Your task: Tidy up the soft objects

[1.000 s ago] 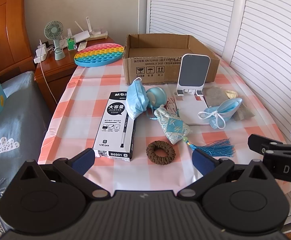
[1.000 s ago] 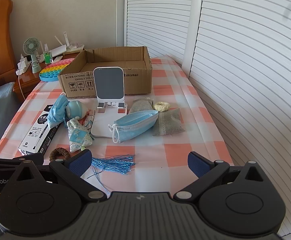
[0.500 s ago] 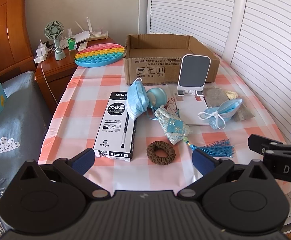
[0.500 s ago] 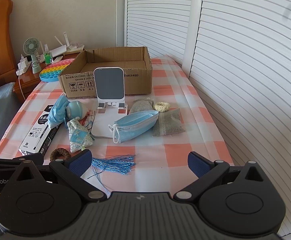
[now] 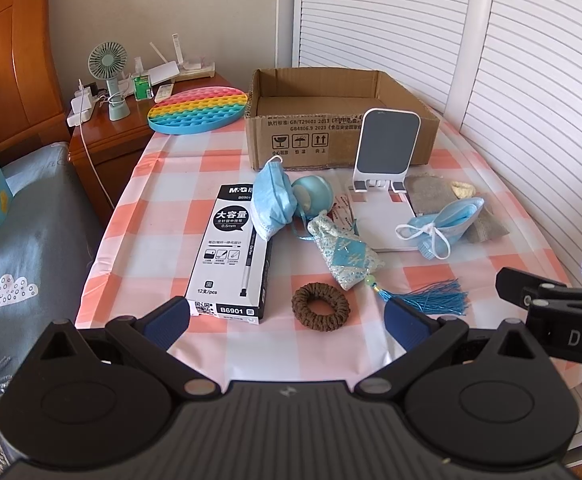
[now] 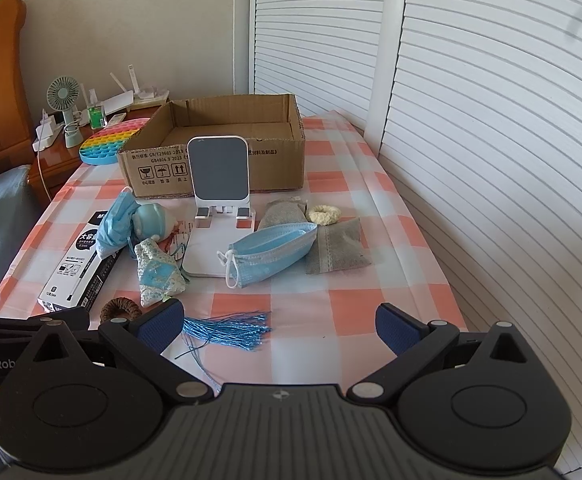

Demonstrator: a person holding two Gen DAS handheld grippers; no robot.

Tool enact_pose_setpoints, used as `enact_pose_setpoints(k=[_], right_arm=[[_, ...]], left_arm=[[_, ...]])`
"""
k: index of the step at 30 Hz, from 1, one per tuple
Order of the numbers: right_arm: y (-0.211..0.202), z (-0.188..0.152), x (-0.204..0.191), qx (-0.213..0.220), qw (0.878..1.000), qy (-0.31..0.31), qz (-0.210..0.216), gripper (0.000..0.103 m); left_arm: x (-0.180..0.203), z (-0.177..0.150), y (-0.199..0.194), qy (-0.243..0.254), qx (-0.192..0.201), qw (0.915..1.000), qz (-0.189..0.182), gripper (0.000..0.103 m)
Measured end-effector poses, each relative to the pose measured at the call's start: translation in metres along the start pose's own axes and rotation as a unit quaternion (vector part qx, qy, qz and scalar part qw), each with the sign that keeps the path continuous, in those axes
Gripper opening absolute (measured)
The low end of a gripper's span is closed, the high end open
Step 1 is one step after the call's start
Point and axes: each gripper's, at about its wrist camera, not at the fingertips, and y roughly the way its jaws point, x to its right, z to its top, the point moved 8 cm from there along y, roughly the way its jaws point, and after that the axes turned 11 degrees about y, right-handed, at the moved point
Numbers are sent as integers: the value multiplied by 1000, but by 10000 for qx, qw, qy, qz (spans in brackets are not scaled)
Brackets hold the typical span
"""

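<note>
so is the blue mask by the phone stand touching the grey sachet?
Touching. In the right wrist view the blue mask overlaps the left edge of the grey sachet, with no tablecloth showing between them.

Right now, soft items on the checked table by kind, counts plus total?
Face masks: 2
Hair scrunchies: 2, brown, cream
Grey fabric pouches: 2
Patterned sachet with blue tassel: 1
Total: 7
Both grippers, left and right, are open and empty.

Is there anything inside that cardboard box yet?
No, the right wrist view shows the box with a bare cardboard floor, while the masks and other soft things lie on the table in front of it.
</note>
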Motion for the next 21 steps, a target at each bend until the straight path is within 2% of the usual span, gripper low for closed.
enact_pose_setpoints(k=[12, 21], right_arm=[[0, 2, 0, 21, 10000, -5, 38, 103], [0, 3, -3, 92, 9998, -54, 144, 103]], left_arm=[[1, 3, 1, 37, 37, 10000, 1, 102], [3, 3, 3, 281, 167, 9994, -68, 102]])
